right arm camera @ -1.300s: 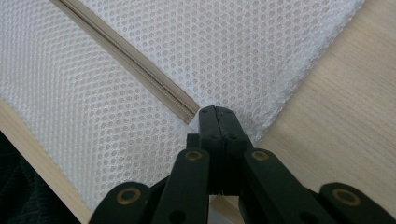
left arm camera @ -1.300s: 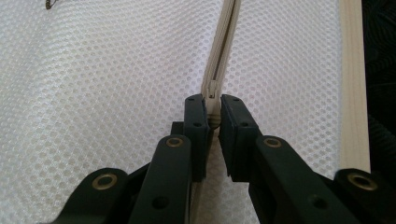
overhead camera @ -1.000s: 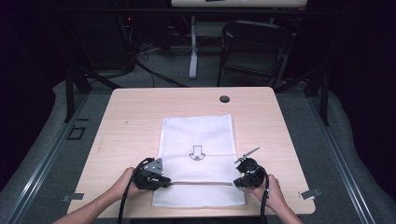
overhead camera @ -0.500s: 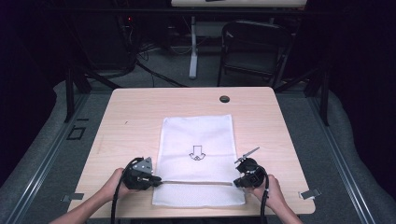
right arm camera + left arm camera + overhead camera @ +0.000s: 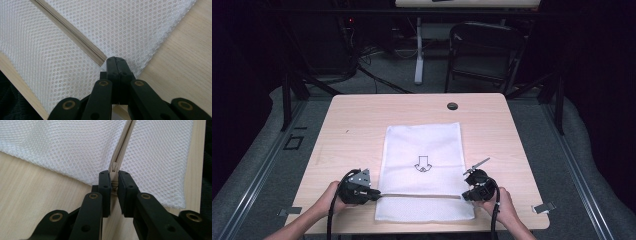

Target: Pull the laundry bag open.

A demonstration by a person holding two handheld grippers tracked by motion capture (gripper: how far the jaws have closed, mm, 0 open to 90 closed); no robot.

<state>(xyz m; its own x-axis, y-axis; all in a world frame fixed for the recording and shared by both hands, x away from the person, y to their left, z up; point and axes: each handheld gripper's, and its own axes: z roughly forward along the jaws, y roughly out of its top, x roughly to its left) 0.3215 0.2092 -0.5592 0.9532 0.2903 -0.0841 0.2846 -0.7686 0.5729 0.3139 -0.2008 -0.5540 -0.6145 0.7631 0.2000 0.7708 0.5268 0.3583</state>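
A white mesh bag (image 5: 422, 145) with a small arrow print lies flat on the wooden table (image 5: 357, 125). A beige zipper (image 5: 419, 195) runs across it near the front edge. At the bag's left edge my left gripper (image 5: 377, 194) is shut on the zipper pull (image 5: 114, 185), with the slider (image 5: 114, 166) just past its fingertips. At the other end of the zipper (image 5: 70, 35), my right gripper (image 5: 463, 196) is shut on the bag's right edge (image 5: 130, 67). In both gripper views the zipper teeth look joined along their visible length.
A black grommet (image 5: 452, 106) sits near the table's far edge. A folding chair (image 5: 484, 50) and cables stand on the floor beyond. Small metal clips (image 5: 544, 207) lie at the table's front corners. Bare wood lies on both sides of the bag.
My left gripper has slid leftward along the zipper line to the bag's left edge, then nearly stopped. The right gripper and the bag have stayed put.
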